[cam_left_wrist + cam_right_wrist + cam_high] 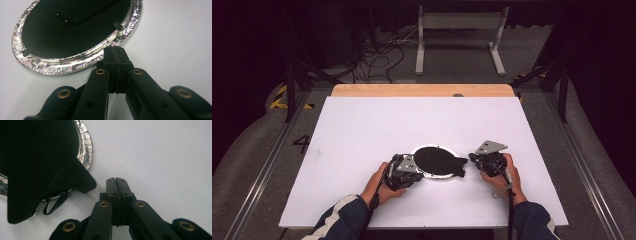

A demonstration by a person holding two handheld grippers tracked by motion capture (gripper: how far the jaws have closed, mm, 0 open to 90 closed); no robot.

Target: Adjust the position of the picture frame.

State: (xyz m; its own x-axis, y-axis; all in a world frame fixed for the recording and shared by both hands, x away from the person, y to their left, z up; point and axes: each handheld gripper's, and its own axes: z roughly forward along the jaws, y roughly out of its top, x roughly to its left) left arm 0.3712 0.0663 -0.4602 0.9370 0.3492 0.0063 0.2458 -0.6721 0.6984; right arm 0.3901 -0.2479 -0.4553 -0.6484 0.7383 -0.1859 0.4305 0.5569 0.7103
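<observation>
Resting face-down on the white counter (362, 130), an oval picture frame (435, 161) w/ a silver embossed rim sits near the front edge, between the two hands. Its black back panel faces up, and a black velvet easel flap (45, 170) w/ a small ribbon loop (53, 203) sticks out past the rim on the right side.

Left gripper (116, 53): jaws fully together, nothing between them, tips right at the rim of the frame – touching or just short, can't tell which. Right gripper (116, 182): also closed tight, empty, sitting on bare counter just beside the flap's pointed corner but apart from it.

Risks from here, as I read it:
- Closed tips can only push, not grab. A nudge from the left w/o the right side braced would prob. slide or spin the frame across the smooth counter instead of lifting it.
- Rim looks thin and glossy; hard jaws scraping along it could mark the finish, or slip off if a pinch catches only the edge.
- Flap is soft fabric-covered board on a ribbon; grabbing the ribbon loop alone and pulling could strain or tear the hinge rather than open the stand.
- Frame lies close to the near edge, so a shove toward the person might tip it off. If there's glass on the hidden face, that'd be the costly one.
</observation>
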